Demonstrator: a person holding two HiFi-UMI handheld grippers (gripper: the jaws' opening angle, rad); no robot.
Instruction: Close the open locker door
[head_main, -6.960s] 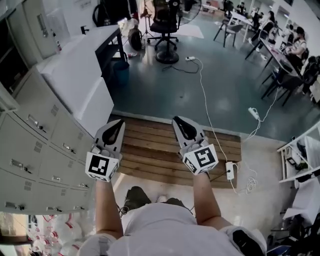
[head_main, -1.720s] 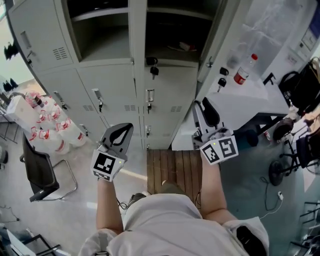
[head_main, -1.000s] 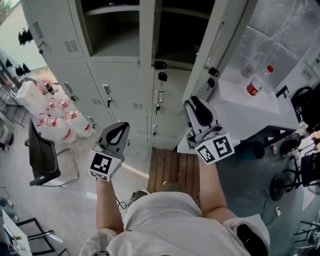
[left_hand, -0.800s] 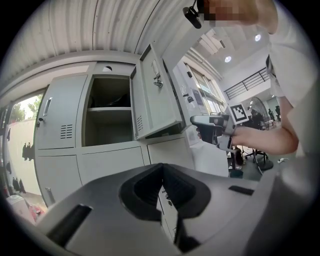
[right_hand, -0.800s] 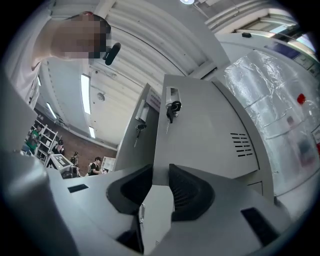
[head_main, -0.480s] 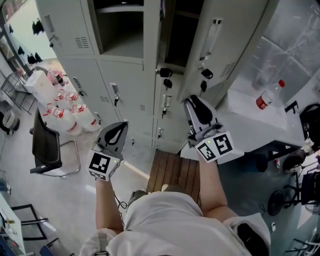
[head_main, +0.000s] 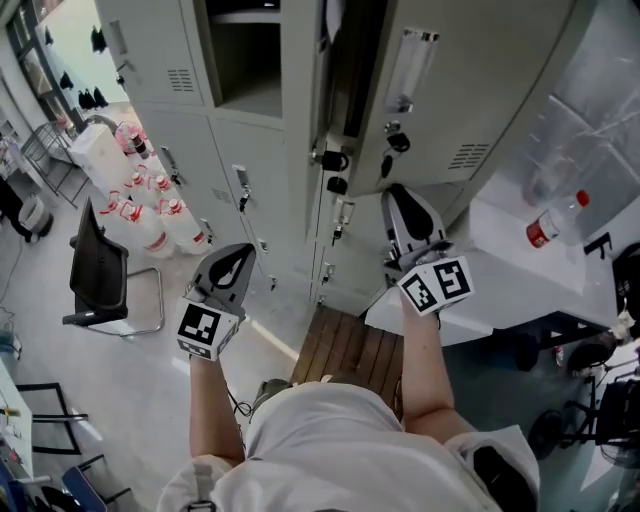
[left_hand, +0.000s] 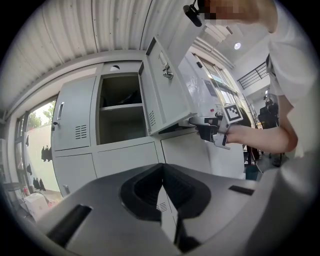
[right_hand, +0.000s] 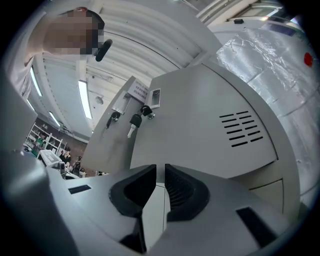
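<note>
Right gripper (head_main: 400, 196) jaws just narrowed, empty, against the door (head_main: 470, 90) at 12 o'clock, which has swung partway shut; left gripper (head_main: 243, 252) jaws together

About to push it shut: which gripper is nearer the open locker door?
Right. The right gripper, jaws just closing with nothing seen between them, is at the open locker door, by its lower edge; the left gripper hangs well left of it.

Overhead and low views toward lockers (head_main: 268, 165)
</note>
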